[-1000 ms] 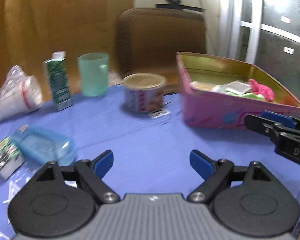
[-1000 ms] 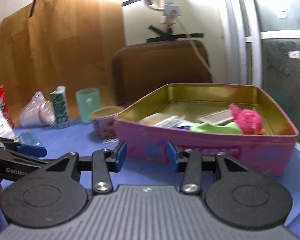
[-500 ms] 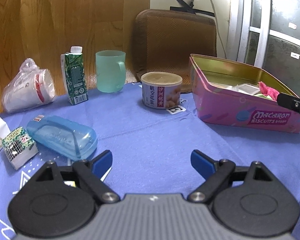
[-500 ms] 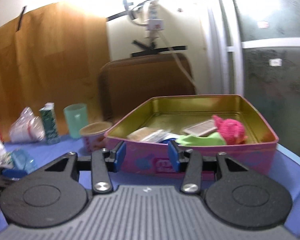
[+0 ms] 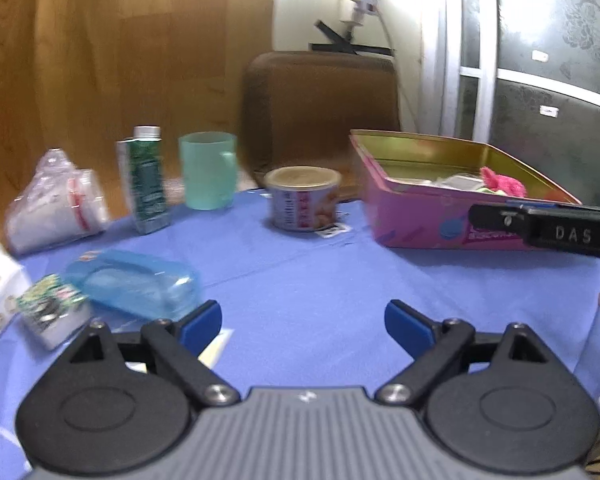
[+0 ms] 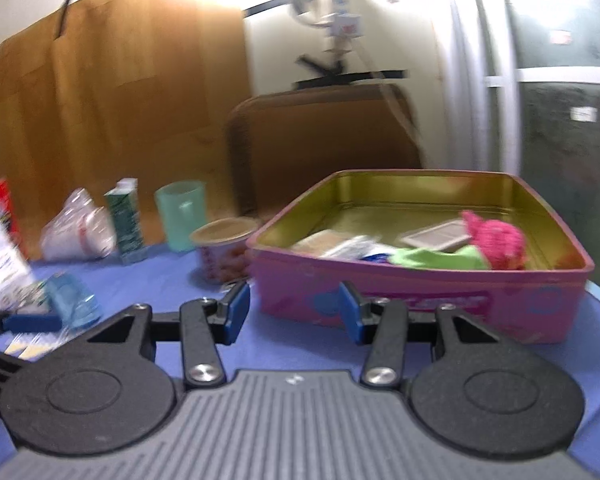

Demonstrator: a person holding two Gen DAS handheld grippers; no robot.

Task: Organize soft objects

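Note:
A pink biscuit tin (image 6: 420, 300) (image 5: 412, 216) stands open on the blue tablecloth at the right. Inside lie a pink fluffy item (image 6: 500, 240) (image 5: 502, 184), a green cloth (image 6: 440, 258) and flat packets (image 6: 436, 236). My right gripper (image 6: 294, 312) hovers just in front of the tin's near wall, open, nothing between its fingers. My left gripper (image 5: 303, 326) is over the bare cloth near the front, its jaws opening wide and empty. In the left wrist view the right gripper's finger (image 5: 548, 230) crosses in front of the tin.
Along the back stand a bagged white cup (image 5: 56, 208), a green carton (image 5: 144, 186), a teal mug (image 5: 208, 170) and a round can (image 5: 303, 204). A blue plastic case (image 5: 132, 284) and small packets (image 5: 52, 312) lie at the left. A brown chair back (image 5: 320, 116) rises behind.
The left gripper has shifted across the table and its jaws have spread wider. The right gripper's view has slid slightly, with its jaws a little wider.

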